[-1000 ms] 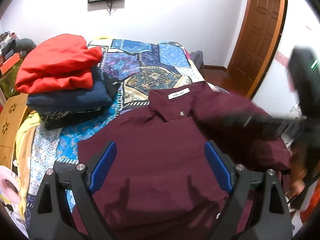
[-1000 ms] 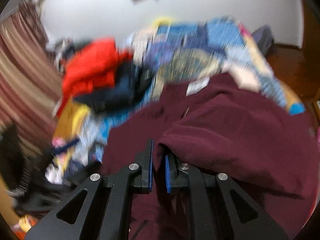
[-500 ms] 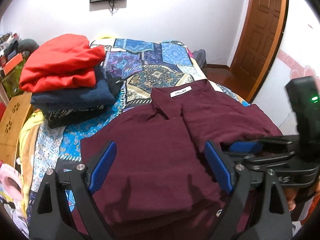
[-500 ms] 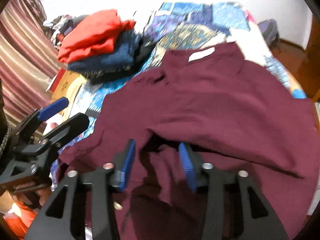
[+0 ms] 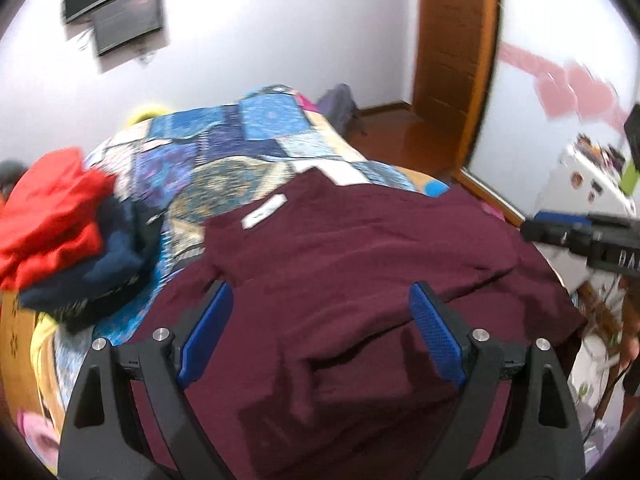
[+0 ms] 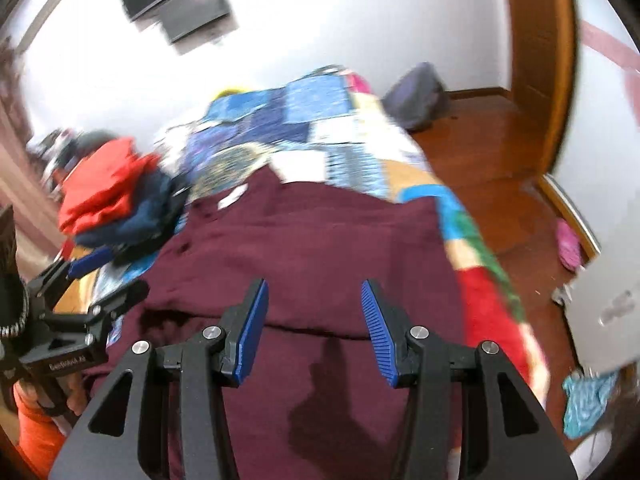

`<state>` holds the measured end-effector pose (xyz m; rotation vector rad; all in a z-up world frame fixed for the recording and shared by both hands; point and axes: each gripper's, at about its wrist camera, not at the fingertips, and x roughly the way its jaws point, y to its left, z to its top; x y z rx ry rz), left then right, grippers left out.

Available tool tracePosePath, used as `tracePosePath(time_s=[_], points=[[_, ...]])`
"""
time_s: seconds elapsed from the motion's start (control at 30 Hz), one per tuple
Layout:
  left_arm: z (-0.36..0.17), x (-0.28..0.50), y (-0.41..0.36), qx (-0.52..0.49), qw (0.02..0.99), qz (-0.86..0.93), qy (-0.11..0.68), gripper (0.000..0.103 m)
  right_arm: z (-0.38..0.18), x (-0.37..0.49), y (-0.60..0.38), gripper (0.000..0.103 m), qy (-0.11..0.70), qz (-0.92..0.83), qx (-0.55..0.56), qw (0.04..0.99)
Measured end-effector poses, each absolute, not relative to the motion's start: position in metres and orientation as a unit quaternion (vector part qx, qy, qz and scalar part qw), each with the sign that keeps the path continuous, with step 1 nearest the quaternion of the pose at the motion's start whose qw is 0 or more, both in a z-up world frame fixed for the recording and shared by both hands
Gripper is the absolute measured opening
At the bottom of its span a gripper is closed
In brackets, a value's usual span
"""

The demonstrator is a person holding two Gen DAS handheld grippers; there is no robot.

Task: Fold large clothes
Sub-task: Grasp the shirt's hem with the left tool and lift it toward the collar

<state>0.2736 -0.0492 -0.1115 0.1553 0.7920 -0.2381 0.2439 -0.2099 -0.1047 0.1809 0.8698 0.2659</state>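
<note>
A maroon shirt (image 5: 360, 264) lay half-folded on the patchwork quilt (image 5: 248, 140), beside stacked clothes (image 5: 68, 220). The left gripper (image 5: 320, 320) and right gripper (image 6: 314, 320) hovered over it, jaws parted, empty.

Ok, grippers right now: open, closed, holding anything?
Left gripper: open, holding nothing.
Right gripper: open, just released the shirt.
</note>
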Motion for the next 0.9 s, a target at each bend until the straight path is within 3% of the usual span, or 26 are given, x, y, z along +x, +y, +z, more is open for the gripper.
tracePosePath(time_s=[0.5, 0.7, 0.77, 0.83, 0.9], points=[[-0.173, 0.31, -0.165, 0.184, 0.831, -0.223, 0.476, 0.09, -0.142, 0.234, -0.275, 0.045, 0.45, 0.061, 0.137, 0.88], [-0.182, 0.32, -0.177, 0.205, 0.834, -0.21, 0.467, 0.089, -0.145, 0.231, -0.278, 0.045, 0.451, 0.066, 0.135, 0.88], [-0.18, 0.323, -0.173, 0.2, 0.843, -0.201, 0.456, 0.077, -0.145, 0.231, -0.278, 0.045, 0.451, 0.067, 0.135, 0.88], [-0.179, 0.331, -0.166, 0.194, 0.849, -0.182, 0.456, 0.041, -0.145, 0.23, -0.278, 0.045, 0.451, 0.066, 0.134, 0.88], [-0.176, 0.337, -0.154, 0.166, 0.855, -0.18, 0.458, 0.031, -0.145, 0.23, -0.277, 0.045, 0.451, 0.067, 0.135, 0.88]])
